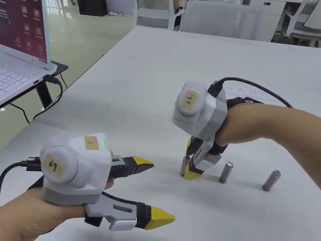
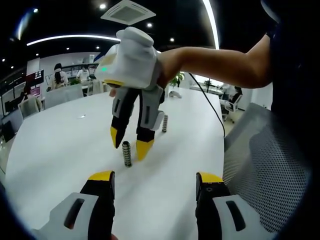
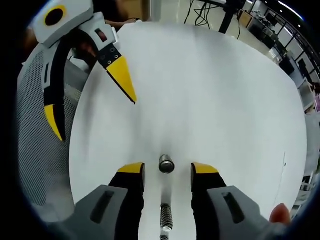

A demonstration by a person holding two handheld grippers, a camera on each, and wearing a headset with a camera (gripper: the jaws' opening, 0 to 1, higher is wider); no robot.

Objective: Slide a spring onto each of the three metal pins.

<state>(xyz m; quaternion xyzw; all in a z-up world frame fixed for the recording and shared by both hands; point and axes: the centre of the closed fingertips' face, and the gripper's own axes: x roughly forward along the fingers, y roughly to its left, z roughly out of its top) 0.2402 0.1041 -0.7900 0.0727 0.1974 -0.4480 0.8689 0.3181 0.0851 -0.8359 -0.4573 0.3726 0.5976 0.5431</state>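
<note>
Three metal pins stand in a row on the white table (image 1: 150, 75), each with a spring on it: left spring (image 1: 184, 164), middle spring (image 1: 226, 172), right spring (image 1: 271, 180). My right gripper (image 1: 190, 168) points straight down, open, its yellow tips straddling the left spring without touching it. In the right gripper view that spring's top (image 3: 166, 164) sits between the tips of the right gripper (image 3: 167, 170), with another spring (image 3: 166, 217) behind. My left gripper (image 1: 153, 190) hovers open and empty at the near left. The left gripper view shows the left gripper (image 2: 156, 177) facing the right gripper (image 2: 131, 140) and left spring (image 2: 127, 153).
A laptop (image 1: 20, 45) rests on a side stand at the far left, its cable (image 1: 52, 98) hanging down. Office chairs (image 1: 225, 17) line the table's far edge. A mesh chair (image 2: 270, 165) stands close to the table's near edge.
</note>
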